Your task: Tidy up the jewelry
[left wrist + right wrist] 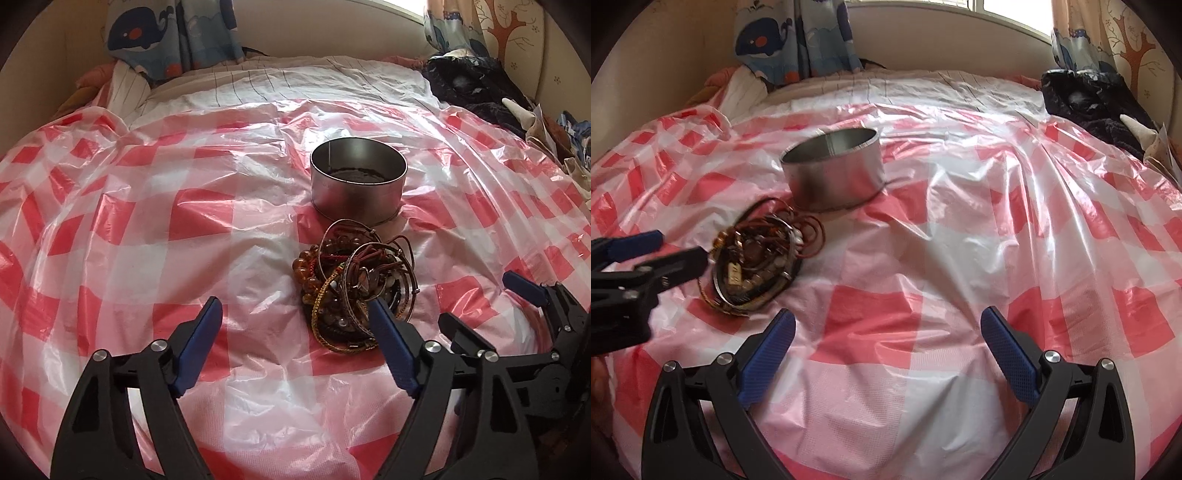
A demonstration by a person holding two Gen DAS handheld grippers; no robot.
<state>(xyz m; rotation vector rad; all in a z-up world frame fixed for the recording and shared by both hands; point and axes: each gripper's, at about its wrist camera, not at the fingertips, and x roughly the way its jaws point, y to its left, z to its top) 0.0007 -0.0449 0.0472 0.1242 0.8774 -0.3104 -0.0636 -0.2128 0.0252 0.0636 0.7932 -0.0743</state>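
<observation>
Metal tin (357,181), tangled bracelets (354,291) (touching), checked sheet (147,229)

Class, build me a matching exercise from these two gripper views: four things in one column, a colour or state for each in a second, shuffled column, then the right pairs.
Things
1. round silver metal tin
2. tangled pile of bead bracelets and bangles
3. crinkled plastic sheet
4. left gripper

Descriptions
A. red and white checks
B. lidless, standing upright
C. jaws apart, blue pads
D. heaped just in front of the tin

Pairs: 1-B, 2-D, 3-A, 4-C
</observation>
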